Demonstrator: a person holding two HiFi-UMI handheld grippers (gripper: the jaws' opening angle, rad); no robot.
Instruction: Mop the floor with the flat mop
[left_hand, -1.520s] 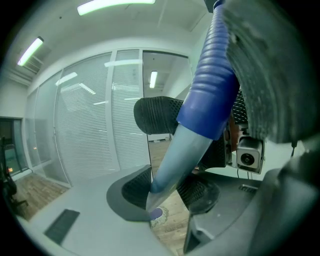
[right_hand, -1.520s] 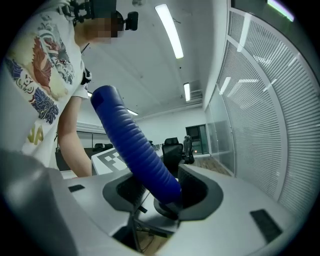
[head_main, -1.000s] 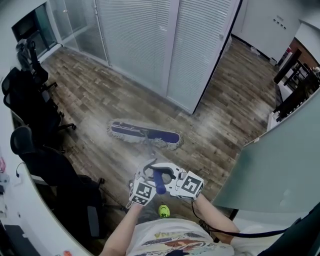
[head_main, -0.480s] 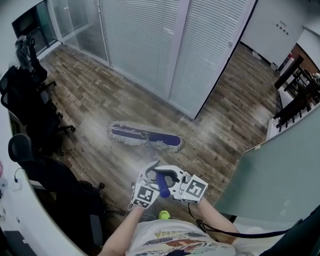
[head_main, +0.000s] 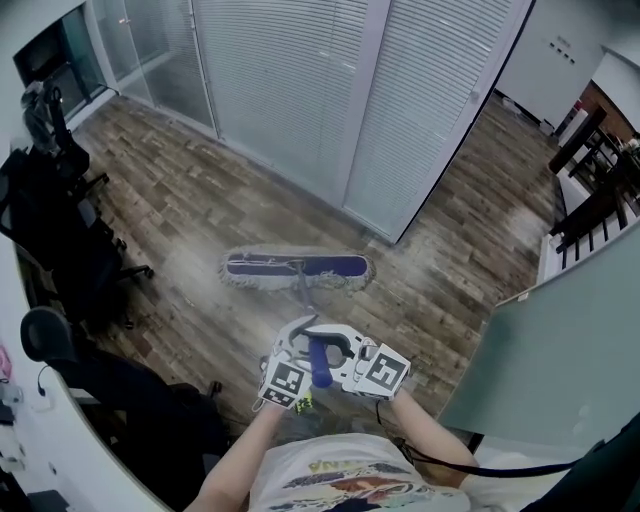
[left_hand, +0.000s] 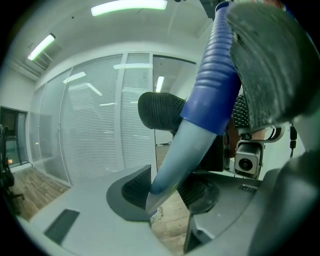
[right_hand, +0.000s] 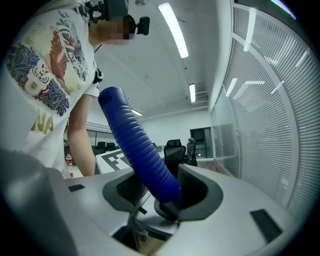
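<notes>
The flat mop's blue head (head_main: 296, 267), edged with grey fringe, lies level across the wooden floor (head_main: 200, 200) in front of me. Its pole (head_main: 303, 298) runs back to a blue ribbed grip (head_main: 318, 364) held between both grippers. My left gripper (head_main: 300, 345) is shut on the pale pole (left_hand: 181, 150) just below the ribbed grip (left_hand: 215, 75), with a pad (left_hand: 134, 189) on either side. My right gripper (head_main: 338, 352) is shut on the ribbed grip (right_hand: 137, 145), higher up the handle. The two grippers sit close together, facing each other.
Black office chairs (head_main: 55, 200) line the left side beside a white desk edge (head_main: 40, 420). A glass wall with white blinds (head_main: 300, 90) stands beyond the mop. A pale panel (head_main: 550, 350) is at the right, with dark furniture (head_main: 600, 190) behind it.
The mop head has swung from a slant to level and slid a little to the right. Both grippers stayed on the handle and moved together with it.
</notes>
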